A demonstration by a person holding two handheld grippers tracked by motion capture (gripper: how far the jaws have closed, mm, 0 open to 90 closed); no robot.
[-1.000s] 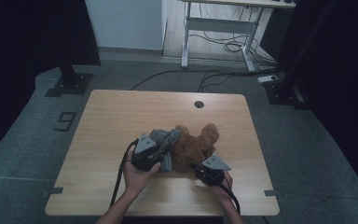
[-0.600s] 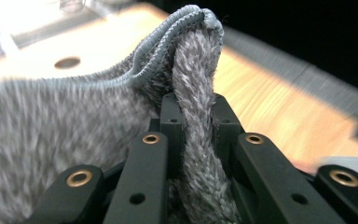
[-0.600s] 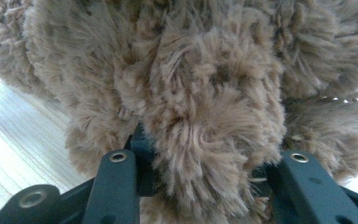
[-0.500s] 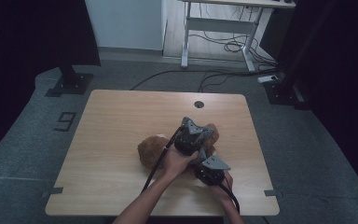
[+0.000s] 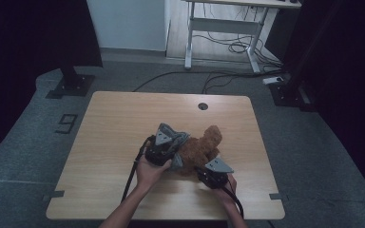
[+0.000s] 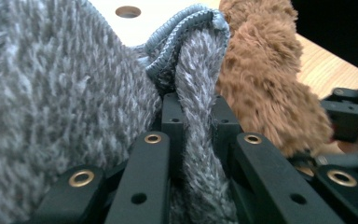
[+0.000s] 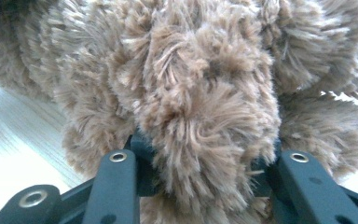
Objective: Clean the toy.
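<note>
toy: brown plush bear [image 5: 203, 151] lying on the wooden surface [image 5: 119, 123]
cloth: grey knit garment [image 6: 51, 93] beside the bear
left tool [image 6: 198, 116]: clamped on the garment's edge
right tool [image 7: 205, 154]: gripping the bear's fur

Brown plush toy and grey knitted garment, right of the table's middle

The plush toy [image 5: 204, 149] is shaggy, brown and curly-furred — it lies slumped on the table, its upper end toward the far edge, a thick tuft of fur squeezed between black jaws at its near end. The grey knitted garment [image 5: 176, 142] — fuzzy, heathered, with a ribbed darker hem [image 6: 182, 32] — sits bunched against the toy's left side, touching it, one fold pinched upright between black jaws.
</note>
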